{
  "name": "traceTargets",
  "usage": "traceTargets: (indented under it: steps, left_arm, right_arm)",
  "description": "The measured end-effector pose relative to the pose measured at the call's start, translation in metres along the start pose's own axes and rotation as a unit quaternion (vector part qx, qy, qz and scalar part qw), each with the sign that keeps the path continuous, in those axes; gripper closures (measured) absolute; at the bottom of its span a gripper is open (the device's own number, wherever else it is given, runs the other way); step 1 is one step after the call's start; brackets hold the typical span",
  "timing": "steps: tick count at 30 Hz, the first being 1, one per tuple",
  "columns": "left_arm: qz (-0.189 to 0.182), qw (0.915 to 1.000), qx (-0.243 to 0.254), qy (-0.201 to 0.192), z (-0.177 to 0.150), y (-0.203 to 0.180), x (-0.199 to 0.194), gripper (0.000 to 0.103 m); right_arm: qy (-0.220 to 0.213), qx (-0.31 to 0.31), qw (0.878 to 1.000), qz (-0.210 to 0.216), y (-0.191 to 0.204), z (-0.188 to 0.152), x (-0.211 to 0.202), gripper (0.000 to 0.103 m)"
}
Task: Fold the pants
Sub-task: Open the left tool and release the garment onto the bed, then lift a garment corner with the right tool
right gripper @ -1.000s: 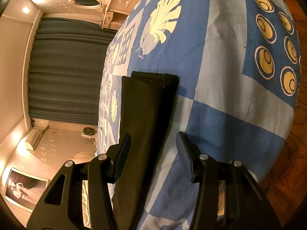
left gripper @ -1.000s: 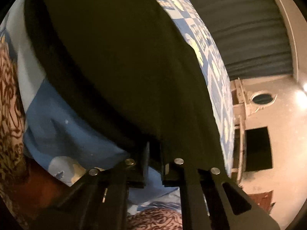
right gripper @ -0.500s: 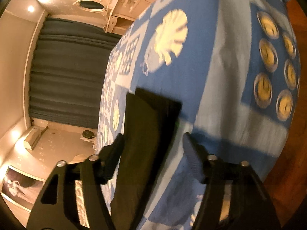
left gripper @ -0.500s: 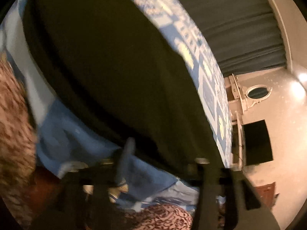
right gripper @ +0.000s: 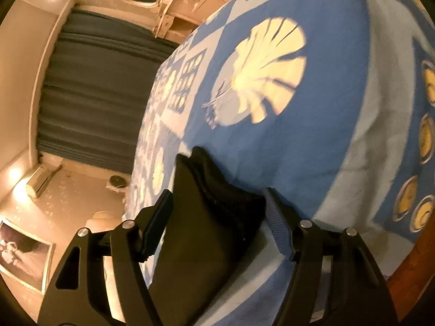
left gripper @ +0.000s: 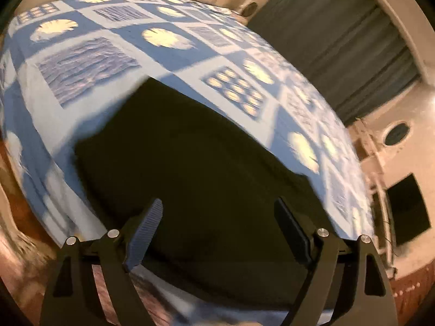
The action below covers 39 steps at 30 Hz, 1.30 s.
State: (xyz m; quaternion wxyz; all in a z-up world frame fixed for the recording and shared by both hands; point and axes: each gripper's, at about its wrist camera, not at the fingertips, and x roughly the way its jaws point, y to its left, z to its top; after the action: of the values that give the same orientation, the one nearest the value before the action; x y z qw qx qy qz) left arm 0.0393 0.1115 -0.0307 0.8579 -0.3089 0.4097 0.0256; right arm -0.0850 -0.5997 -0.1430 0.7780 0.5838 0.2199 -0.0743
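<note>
Your blue patterned bedspread [left gripper: 89, 62] fills both views, and the black pants [left gripper: 206, 168] lie flat on it, folded end toward twelve o'clock in the right view. Your left gripper [left gripper: 217, 220] has just been opening, released and empty above the cloth. Your right gripper [right gripper: 217, 203] has also been opening, straddling the pants' end, pads not pressing.

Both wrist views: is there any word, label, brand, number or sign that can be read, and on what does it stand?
None can be read.
Black pants: no label or tag visible.
Blue patchwork bedspread with cream shells: shell, ring and stripe motifs only, no lettering.
Framed picture on the wall: too small and blurred to tell any text.
</note>
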Motion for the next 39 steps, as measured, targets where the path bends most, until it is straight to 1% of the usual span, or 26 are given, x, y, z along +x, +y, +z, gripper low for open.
traceTargets:
  steps: [1,2,3,4,6,7,10,12,15,17,18,19,20,21,22,24,29,32,36,39]
  left_arm:
    - [0.007,1.0,0.0,0.001,0.006,0.008,0.001,0.02]
    - [0.018,0.9998,-0.003,-0.004,0.01,0.015,0.001,0.02]
    - [0.026,0.9996,-0.007,-0.013,0.016,0.023,0.0,0.02]
    - [0.027,0.9995,-0.007,-0.015,0.02,0.03,-0.003,0.02]
    - [0.032,0.9992,-0.009,-0.02,0.029,0.041,-0.004,0.02]
    - [0.032,0.9993,-0.009,-0.02,0.031,0.045,-0.002,0.02]
    - [0.04,0.9991,-0.008,-0.01,0.035,0.057,0.006,0.02]
    - [0.043,0.9991,0.001,-0.003,0.036,0.062,0.015,0.02]
    - [0.049,0.9984,0.028,0.002,0.033,0.067,0.024,0.017]
    - [0.035,0.9991,0.022,0.006,0.035,0.072,0.024,0.016]
    - [0.029,0.9994,0.015,0.006,0.036,0.074,0.023,0.016]
    - [0.02,0.9998,0.006,0.006,0.036,0.079,0.023,0.016]
    - [0.017,0.9998,0.003,0.005,0.037,0.081,0.022,0.016]
    - [0.018,0.9998,0.0,0.003,0.036,0.083,0.022,0.016]
    - [0.019,0.9998,-0.006,0.007,0.036,0.085,0.024,0.016]
    - [0.019,0.9998,-0.004,0.01,0.037,0.084,0.025,0.014]
    - [0.05,0.9978,0.037,0.023,0.036,0.071,0.033,0.01]
    - [0.059,0.9969,0.045,0.026,0.035,0.069,0.035,0.009]
    - [0.057,0.997,0.044,0.027,0.036,0.069,0.035,0.009]
    - [0.055,0.9969,0.048,0.029,0.036,0.068,0.037,0.005]
  right_arm:
    - [0.009,-0.003,1.0,0.002,0.002,-0.004,0.003,0.036]
    - [0.009,-0.01,1.0,-0.006,0.005,-0.005,0.004,0.037]
    - [-0.002,-0.013,1.0,-0.018,0.008,-0.007,0.0,0.037]
    - [-0.02,-0.003,0.999,-0.026,0.006,-0.007,-0.005,0.037]
    - [-0.042,0.035,0.998,-0.022,-0.002,-0.01,-0.014,0.037]
    - [-0.035,0.041,0.998,-0.021,-0.003,-0.014,-0.013,0.037]
    - [0.001,0.0,0.999,-0.035,0.011,-0.027,0.0,0.037]
    - [0.01,-0.002,1.0,-0.019,0.016,-0.029,0.009,0.036]
    - [-0.002,0.022,1.0,0.011,0.013,-0.025,0.021,0.036]
    - [-0.01,0.029,1.0,0.008,0.011,-0.019,0.025,0.046]
    - [-0.007,0.023,1.0,-0.003,0.013,-0.016,0.028,0.056]
    - [-0.005,0.015,1.0,-0.01,0.014,-0.014,0.029,0.075]
    - [0.003,0.011,1.0,-0.012,0.013,-0.01,0.031,0.084]
    - [0.009,0.015,1.0,-0.014,0.01,-0.009,0.033,0.087]
    - [0.014,0.024,0.999,-0.017,0.006,-0.008,0.032,0.088]
    - [0.011,0.029,0.999,-0.009,0.007,-0.01,0.027,0.088]
    - [0.007,0.016,1.0,0.003,0.027,-0.016,0.014,0.088]
    - [0.007,-0.005,1.0,0.012,0.05,-0.02,0.005,0.088]
    - [0.011,-0.036,0.999,0.027,0.084,-0.029,0.001,0.088]
    - [0.017,-0.064,0.997,0.039,0.111,-0.044,-0.005,0.088]
